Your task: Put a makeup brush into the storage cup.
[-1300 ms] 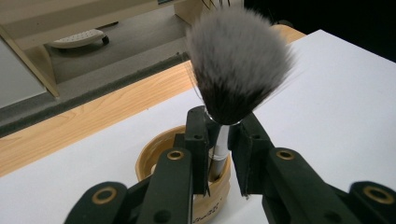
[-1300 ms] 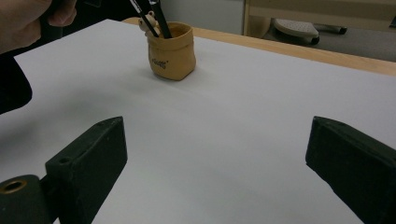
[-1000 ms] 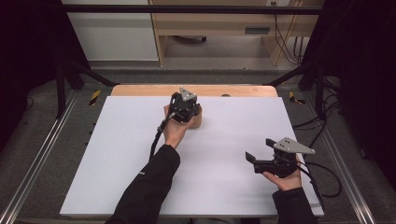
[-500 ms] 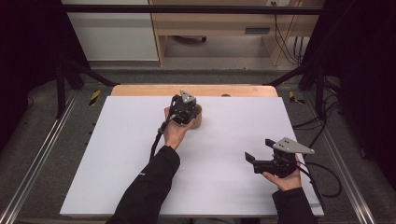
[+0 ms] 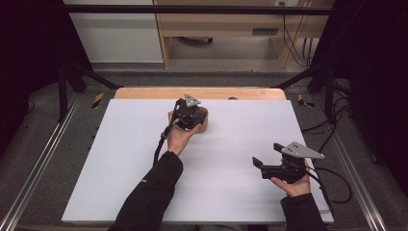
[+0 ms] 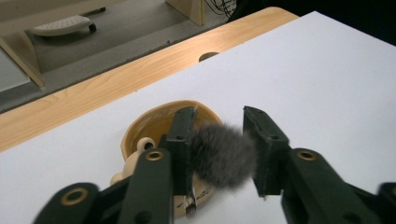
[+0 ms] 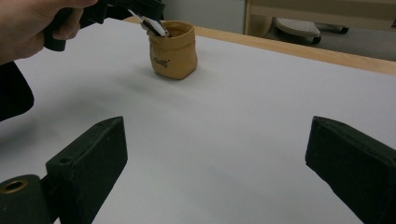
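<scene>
A small tan pouch (image 5: 205, 123) stands upright on the white mat near its far edge, with its mouth (image 6: 154, 119) open. My left gripper (image 5: 188, 115) hangs right over it, pointing down into the mouth. A grey fluffy ball (image 6: 219, 154) sits between the jaws of the left gripper (image 6: 219, 114); they have just been opening, and the fur only brushes the pads. A cream rounded piece (image 6: 135, 161) lies in the pouch. My right gripper (image 5: 267, 155) rests low at the near right, wide open and empty (image 7: 217, 128), facing the pouch (image 7: 173, 51).
The white mat (image 5: 120, 159) covers most of the table. A wooden strip (image 5: 144, 93) with a small hole (image 6: 208, 56) runs along the far edge. Metal rails flank both sides, and cables trail off to the right.
</scene>
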Demonstrator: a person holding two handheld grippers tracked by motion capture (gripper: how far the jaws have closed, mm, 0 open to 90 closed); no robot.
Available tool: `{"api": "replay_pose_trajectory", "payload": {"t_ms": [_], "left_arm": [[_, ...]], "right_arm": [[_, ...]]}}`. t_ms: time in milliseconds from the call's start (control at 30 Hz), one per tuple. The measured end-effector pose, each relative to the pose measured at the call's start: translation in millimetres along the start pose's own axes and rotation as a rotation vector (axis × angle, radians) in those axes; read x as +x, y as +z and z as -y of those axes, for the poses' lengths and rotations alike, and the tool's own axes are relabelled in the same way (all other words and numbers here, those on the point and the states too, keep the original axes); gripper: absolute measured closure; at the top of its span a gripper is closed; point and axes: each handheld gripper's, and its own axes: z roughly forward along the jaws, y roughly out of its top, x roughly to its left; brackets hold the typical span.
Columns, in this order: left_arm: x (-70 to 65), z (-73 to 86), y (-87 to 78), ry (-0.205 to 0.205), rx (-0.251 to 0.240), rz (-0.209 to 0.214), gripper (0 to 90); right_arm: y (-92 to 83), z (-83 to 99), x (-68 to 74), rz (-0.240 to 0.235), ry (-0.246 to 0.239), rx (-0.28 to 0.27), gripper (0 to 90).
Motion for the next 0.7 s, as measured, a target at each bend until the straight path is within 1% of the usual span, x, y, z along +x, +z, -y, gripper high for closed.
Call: {"api": "replay_pose_trajectory", "payload": {"t_ms": [100,167,233,400,433,567,700], "left_arm": [[0.4,-1.7,-8.7,-0.007,-0.032,0.009,54.4],[1.7,-3.0,-13.7,-0.012,-0.038,0.020,50.7],[2.5,-4.8,-20.9,-0.011,-0.064,0.011,47.5],[5.0,-7.8,-37.9,0.005,-0.100,0.028,38.2],[5.4,-8.3,-42.0,0.004,-0.113,0.036,37.0],[8.0,-8.9,-54.7,-0.005,-0.133,0.069,31.7],[9.3,-6.5,-66.8,0.008,-0.146,0.085,26.8]], "right_arm": [[-1.0,-0.4,-0.3,0.001,0.001,-0.002,6.0],[-1.2,-0.5,0.0,-0.001,0.001,-0.003,6.0],[-1.3,-0.7,0.3,0.000,0.000,-0.001,5.9],[-1.6,-1.1,0.6,-0.003,-0.002,-0.005,5.8],[-1.6,-1.1,0.6,-0.003,-0.002,-0.005,5.8],[-1.9,-1.4,1.0,-0.002,-0.001,-0.004,5.5],[-1.9,-1.8,2.1,-0.003,-0.001,-0.006,5.2]]}}
